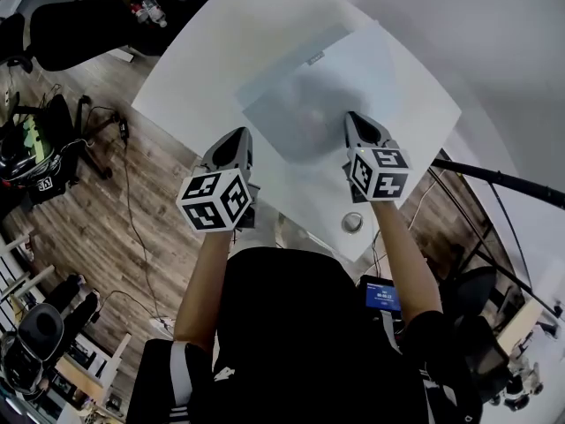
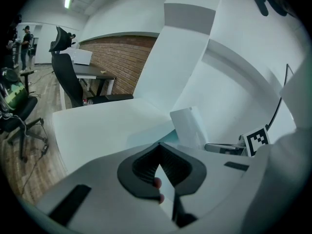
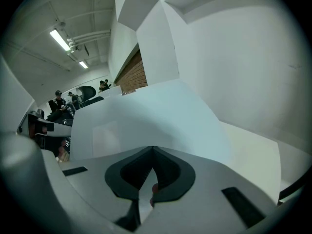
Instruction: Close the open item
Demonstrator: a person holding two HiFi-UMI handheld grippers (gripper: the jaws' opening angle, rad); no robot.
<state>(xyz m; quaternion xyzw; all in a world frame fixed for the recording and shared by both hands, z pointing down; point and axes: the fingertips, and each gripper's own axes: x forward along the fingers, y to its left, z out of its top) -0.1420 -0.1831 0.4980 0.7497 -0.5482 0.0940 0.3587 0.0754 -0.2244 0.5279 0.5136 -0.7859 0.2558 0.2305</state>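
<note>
Seen from above, we find a wooden floor and a white table that fills the upper middle of the head view, a black office chair parked at its far left corner. On the table lies the task's thing, a flat grey item, rectangular and set at a slant towards the table's right side; its middle is blurred, and we cannot tell how far open it stands.

A person in a black top holds both tools over the table's near edge. The left hand-held gripper hangs above bare table just beside the grey item's near left corner. In its own view the jaws are pressed together at the tips with nothing between them.

The right hand-held gripper points onto the near edge of the grey item. Its own view shows the jaws likewise pressed together and empty, with a pale surface rising right ahead.

A small round metal disc sits in the table beside the right forearm.
</note>
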